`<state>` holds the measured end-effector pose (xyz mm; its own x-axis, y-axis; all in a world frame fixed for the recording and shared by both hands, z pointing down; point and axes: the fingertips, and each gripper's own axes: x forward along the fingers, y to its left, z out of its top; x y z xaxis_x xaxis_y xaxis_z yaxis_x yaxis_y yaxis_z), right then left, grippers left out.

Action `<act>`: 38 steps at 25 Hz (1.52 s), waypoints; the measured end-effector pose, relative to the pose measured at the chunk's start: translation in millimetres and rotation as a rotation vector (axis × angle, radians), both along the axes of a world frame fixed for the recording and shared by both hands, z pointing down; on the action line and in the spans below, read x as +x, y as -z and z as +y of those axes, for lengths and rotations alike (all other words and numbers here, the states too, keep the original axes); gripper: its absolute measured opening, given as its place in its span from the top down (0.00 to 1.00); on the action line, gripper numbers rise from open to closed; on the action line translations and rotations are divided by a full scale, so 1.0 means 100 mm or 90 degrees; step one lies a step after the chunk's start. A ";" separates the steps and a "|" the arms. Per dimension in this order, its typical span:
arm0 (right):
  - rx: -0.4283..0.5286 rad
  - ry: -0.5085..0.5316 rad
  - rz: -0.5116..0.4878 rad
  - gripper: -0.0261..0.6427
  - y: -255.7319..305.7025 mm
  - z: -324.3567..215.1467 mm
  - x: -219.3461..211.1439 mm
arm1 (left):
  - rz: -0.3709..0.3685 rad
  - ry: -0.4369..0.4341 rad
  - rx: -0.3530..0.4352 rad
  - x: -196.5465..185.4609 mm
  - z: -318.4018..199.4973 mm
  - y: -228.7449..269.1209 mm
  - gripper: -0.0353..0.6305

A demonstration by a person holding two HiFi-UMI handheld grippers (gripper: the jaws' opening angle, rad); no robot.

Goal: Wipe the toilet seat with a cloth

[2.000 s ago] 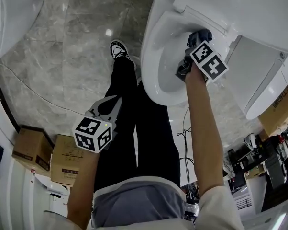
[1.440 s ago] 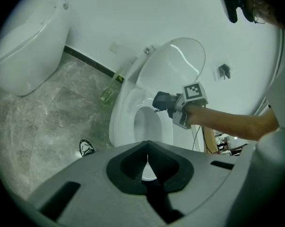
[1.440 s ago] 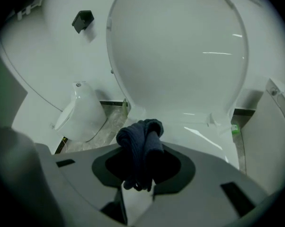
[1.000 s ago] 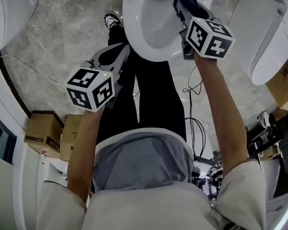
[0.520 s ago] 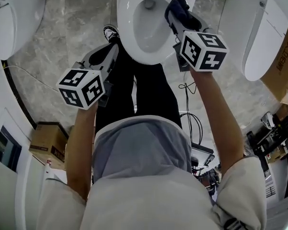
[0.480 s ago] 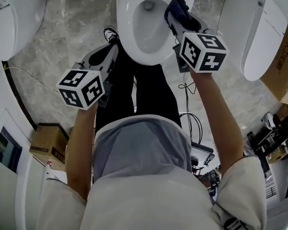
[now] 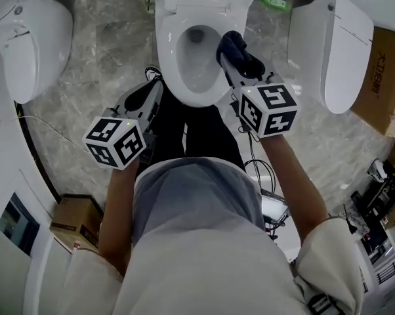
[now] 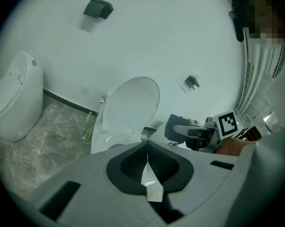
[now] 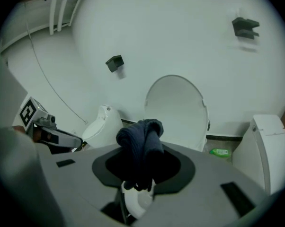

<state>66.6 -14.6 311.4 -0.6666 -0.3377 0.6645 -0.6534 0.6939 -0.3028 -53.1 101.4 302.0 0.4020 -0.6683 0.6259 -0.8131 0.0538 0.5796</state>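
Above the toilet seat's (image 7: 168, 58) right rim, the right gripper (image 7: 235, 69) is clamping the dark blue cloth (image 7: 241, 50). The cloth is bunching out past the jaw tips, off the seat. The left gripper (image 7: 150, 92) is hanging near the bowl's front, jaws pressed together on nothing. Two seconds back the cloth was pressing low inside the seat ring; both grippers are now sitting higher, clear of it.

Sanitary-ware room: 3 toilets (image 7: 173, 77) on marble floor (image 7: 112, 51).
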 end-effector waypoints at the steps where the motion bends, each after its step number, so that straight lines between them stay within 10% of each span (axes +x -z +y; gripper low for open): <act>1: 0.007 0.007 -0.002 0.80 0.08 0.04 0.01 | 0.001 0.000 0.008 0.02 -0.01 0.07 0.93; 26: 0.177 0.017 -0.111 0.80 1.96 0.76 0.75 | -0.188 -0.022 0.279 0.63 -0.10 1.89 0.93; 38: 0.219 0.040 -0.131 0.81 2.41 0.78 1.08 | -0.208 -0.023 0.362 0.85 -0.07 2.47 0.93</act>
<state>174.2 63.9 70.1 -0.8000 -0.4714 0.3712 -0.5567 0.8139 -0.1663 32.0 94.2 55.4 0.2796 -0.9204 0.2733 -0.9478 -0.2190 0.2319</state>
